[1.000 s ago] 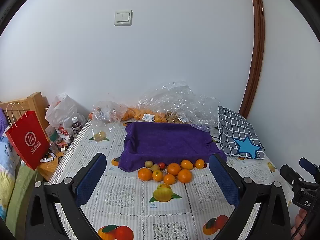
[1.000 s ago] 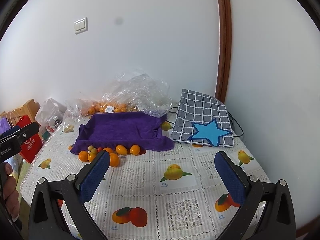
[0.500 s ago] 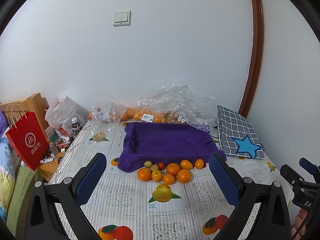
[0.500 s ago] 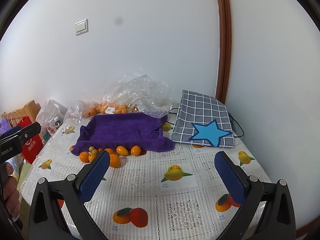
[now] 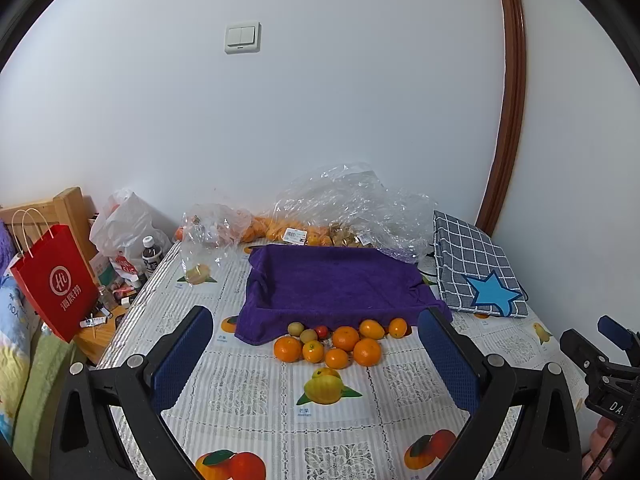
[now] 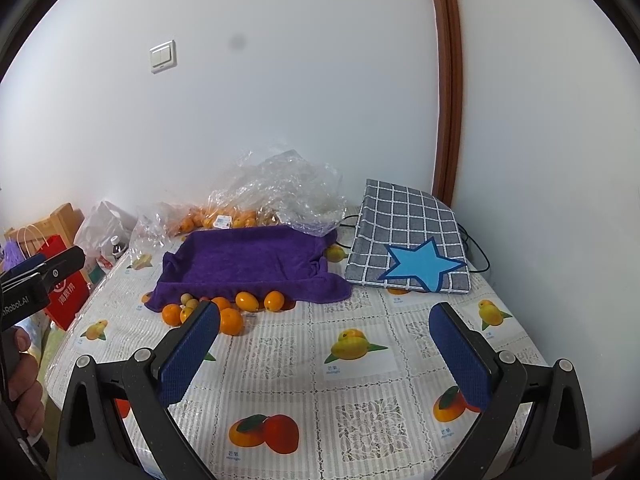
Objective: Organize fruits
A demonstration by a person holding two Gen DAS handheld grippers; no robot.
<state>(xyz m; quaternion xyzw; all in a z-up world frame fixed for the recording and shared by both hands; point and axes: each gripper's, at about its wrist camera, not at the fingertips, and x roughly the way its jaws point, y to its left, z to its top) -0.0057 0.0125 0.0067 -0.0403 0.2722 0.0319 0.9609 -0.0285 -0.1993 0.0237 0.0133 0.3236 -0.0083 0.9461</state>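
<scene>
Loose fruit cluster, mostly round orange mandarins (image 5: 345, 346) w/ a couple small greenish-tan fruits (image 5: 302, 332) & one small red one (image 5: 321, 332), lay on the table dead ahead of the left claw (image 5: 316, 354), just beyond its tips and between them in that view. From the right claw (image 6: 324, 342) the same cluster (image 6: 224, 312) sat ahead & to the left, partly hidden behind its left pad. Fruit touched or nearly touched the front edge of the purple towel-lined tray (image 5: 336, 284), which sat directly behind it, farther from both claws; nothing visible inside.

Left claw: jaws spread wide, blue pads (image 5: 182, 354) well apart, nothing between them, above the white fruit-print tablecloth (image 5: 248, 392). Right claw: also wide apart, holding nothing, blue pads (image 6: 460, 356) over the cloth.

Behind the tray: crumpled clear plastic bags (image 5: 352, 204) w/ more orange fruit inside. Right of tray, ahead of the right claw: flat grey checked fabric pouch w/ a blue star (image 6: 408, 248), black cable (image 6: 474, 248) at its far side. Far left of left claw, off the table edge: red paper bag w/ white handles (image 5: 54, 280), white plastic bag (image 5: 128, 228), dark-labelled bottle (image 5: 150, 256). White wall switch (image 5: 242, 37) high up. Person's hand (image 6: 24, 392) at the left edge of the right view.
</scene>
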